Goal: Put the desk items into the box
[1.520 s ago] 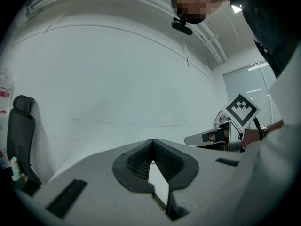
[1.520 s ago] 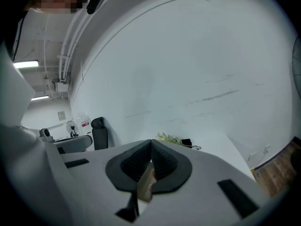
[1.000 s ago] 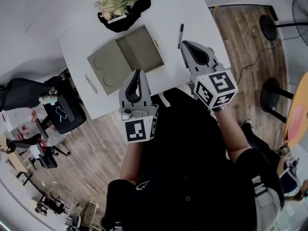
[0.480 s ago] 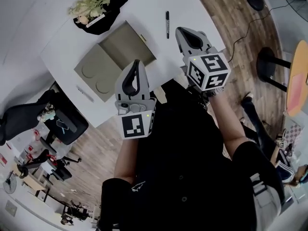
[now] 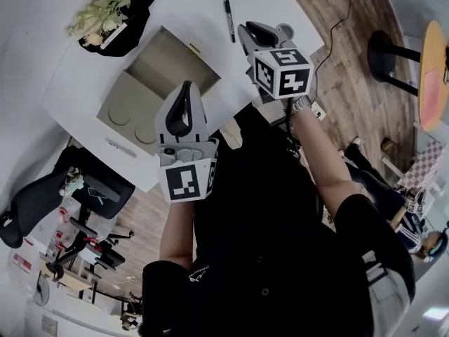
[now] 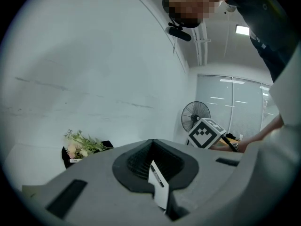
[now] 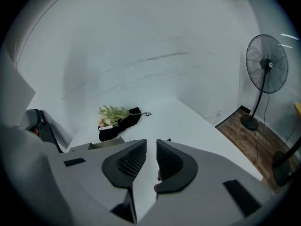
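Hovering right tongs [image 5: 247, 30], narrowly parted and empty, just right of marker [image 5: 229, 21] lying near-to-far on desk [image 5: 189, 9]. Holding left tongs [image 5: 186, 86] clenched, empty, near box [image 5: 172, 65].

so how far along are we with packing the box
Nothing looks done: the box stands open and what shows of its inside is bare. Nothing is in hand either: the left gripper is shut on nothing, and the right gripper has its jaws slightly apart, empty. Left to do: the marker and the flowers lie on the table outside the box.
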Demonstrator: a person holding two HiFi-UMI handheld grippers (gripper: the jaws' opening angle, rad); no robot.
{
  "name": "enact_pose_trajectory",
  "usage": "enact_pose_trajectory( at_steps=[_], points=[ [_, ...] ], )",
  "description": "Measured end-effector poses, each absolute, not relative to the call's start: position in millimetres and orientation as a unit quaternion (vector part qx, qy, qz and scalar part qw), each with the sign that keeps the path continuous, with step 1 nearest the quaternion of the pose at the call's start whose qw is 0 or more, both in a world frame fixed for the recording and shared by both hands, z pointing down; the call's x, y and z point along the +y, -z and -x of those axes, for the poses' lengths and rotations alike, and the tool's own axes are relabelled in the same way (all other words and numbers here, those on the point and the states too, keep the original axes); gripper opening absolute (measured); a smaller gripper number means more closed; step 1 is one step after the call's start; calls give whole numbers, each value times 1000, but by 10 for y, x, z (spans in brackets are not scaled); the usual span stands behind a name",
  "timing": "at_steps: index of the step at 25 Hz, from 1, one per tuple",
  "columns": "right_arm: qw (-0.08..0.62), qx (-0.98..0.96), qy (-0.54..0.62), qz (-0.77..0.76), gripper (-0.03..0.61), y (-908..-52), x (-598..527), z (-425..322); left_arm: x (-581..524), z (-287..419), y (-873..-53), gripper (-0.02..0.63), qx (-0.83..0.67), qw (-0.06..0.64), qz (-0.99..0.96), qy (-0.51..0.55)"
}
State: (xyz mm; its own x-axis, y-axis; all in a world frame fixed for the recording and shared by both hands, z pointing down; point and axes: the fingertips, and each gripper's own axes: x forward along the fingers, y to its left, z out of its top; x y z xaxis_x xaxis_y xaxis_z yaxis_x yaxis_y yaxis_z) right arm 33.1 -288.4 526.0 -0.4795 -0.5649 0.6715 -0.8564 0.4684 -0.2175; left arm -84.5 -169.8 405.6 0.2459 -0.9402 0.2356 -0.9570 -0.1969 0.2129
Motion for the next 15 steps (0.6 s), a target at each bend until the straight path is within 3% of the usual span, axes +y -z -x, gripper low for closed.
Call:
enact_pose_trajectory(
  at_steps=[15],
  points=[
    [334,-754,-335,-456,98,-6341,-2863,-404,-1967,938,-4326,8,-598,179,-780,-33]
  ],
)
